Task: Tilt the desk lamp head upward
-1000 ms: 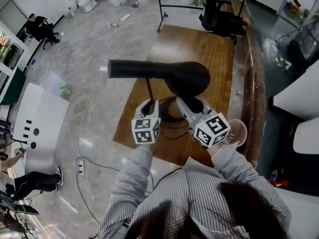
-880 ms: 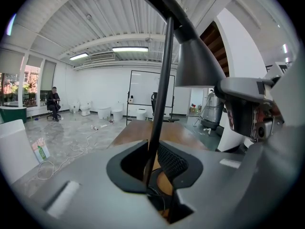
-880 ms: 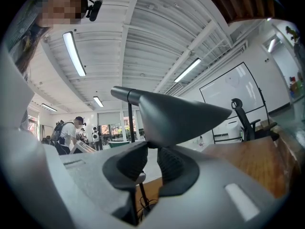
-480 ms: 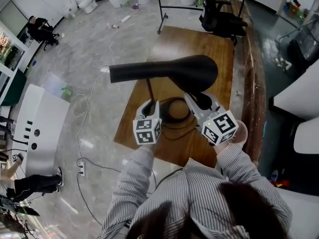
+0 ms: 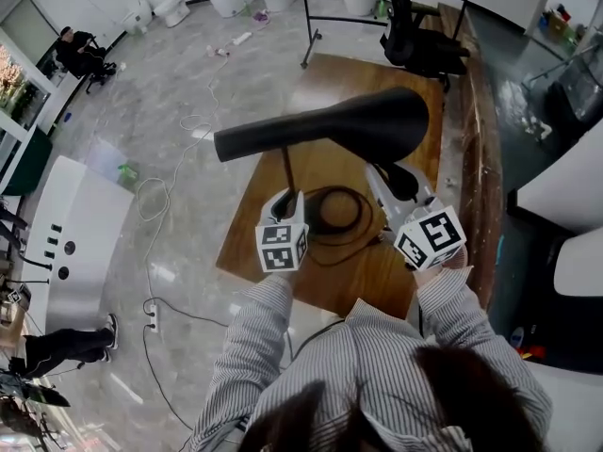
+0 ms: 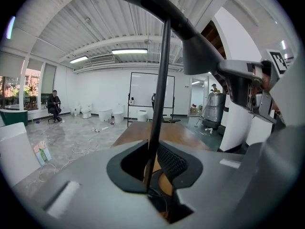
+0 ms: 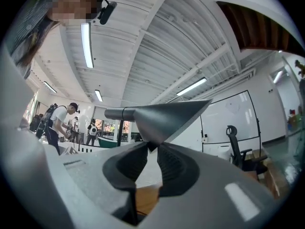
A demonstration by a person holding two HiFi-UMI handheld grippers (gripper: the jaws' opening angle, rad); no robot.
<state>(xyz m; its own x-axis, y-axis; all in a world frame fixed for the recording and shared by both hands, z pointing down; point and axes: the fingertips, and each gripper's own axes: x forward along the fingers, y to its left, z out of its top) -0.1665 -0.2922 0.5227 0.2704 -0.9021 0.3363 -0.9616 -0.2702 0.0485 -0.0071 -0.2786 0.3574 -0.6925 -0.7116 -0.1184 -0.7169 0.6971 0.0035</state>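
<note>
**Desk lamp head (image 5: 330,130) pinched at the rim, stem braced, ready for the upward tilt**

Lamp head: black cone carried high above the bench (image 5: 363,73), narrow end toward the left edge, wide mouth toward the right edge. Seen from below in the right gripper view as a dark wedge (image 7: 162,116).

Grip on the head: right gripper (image 5: 391,182) brought up beneath the wide mouth, jaws nearly together and pinching the lower lip of the cone (image 7: 151,149). Placed at the point farthest from the pivot, presumably for the most leverage with the least force.

Grip on the support: left gripper (image 5: 285,199) set low on the thin lamp stem (image 5: 286,169), jaws drawn in to a narrow gap with the stem running up between them (image 6: 152,161) and apparently pressed against the pads. Likely purpose: steadying the upright and keeping the lamp base (image 5: 332,210) flat on the wood while the head turns.

Base and cable (image 5: 353,238): round foot toward the near edge of the bench, cord looped loosely around it and lying slack, so little risk of snagging.

Stage, by judgement: tilt under way, mouth of the cone already angled somewhat upward; further lift of the rim possible only with the stem kept from leaning.
</note>
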